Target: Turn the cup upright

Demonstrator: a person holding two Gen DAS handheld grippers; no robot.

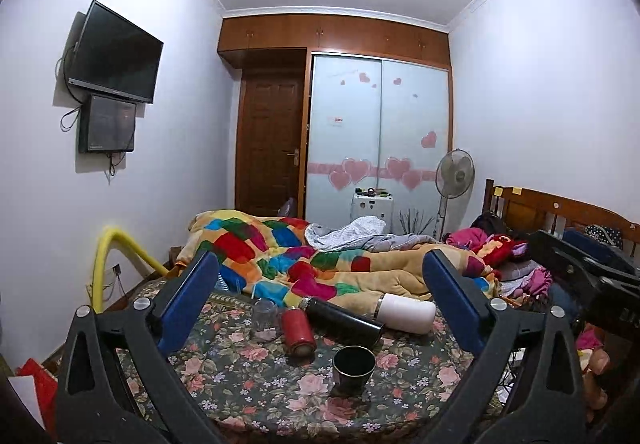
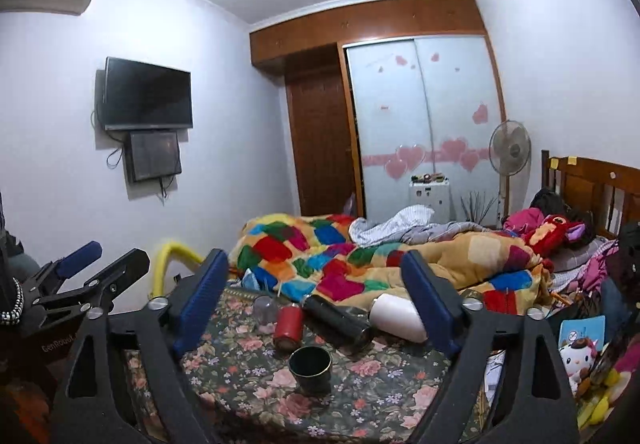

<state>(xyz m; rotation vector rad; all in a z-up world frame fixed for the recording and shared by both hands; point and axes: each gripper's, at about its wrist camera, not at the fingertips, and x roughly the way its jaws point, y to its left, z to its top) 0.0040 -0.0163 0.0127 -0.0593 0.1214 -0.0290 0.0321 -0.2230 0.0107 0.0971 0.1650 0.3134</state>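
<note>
Left wrist view: we hold the left hand-held gripper (image 1: 320,300) with its blue pads spread wide and nothing between them, raised above the floral-covered bench (image 1: 240,384); the dark cup (image 1: 353,364) stands mouth-up near the front, apart from the cluster behind it, namely an inverted clear glass (image 1: 265,318), a red bottle (image 1: 297,330) lying on its side, a black flask (image 1: 340,318) lying down and a white flask (image 1: 406,312) lying down; the patchwork quilt (image 1: 300,256) covers the bed beyond. Right wrist view: the right hand-held gripper (image 2: 316,300) is likewise spread and empty; the dark cup (image 2: 310,366) sits between and below its pads, rim upward, with the clear glass (image 2: 265,310) mouth-down behind the red bottle (image 2: 288,326); the left hand-held gripper appears at far left, off the bench. We judge that the glass is the vessel to turn next; to do this well, we should descend past the dark cup, close the pads on the glass's side wall near mid-height, lift clear of the red bottle before rotating, and set it down on flat cloth.
</note>
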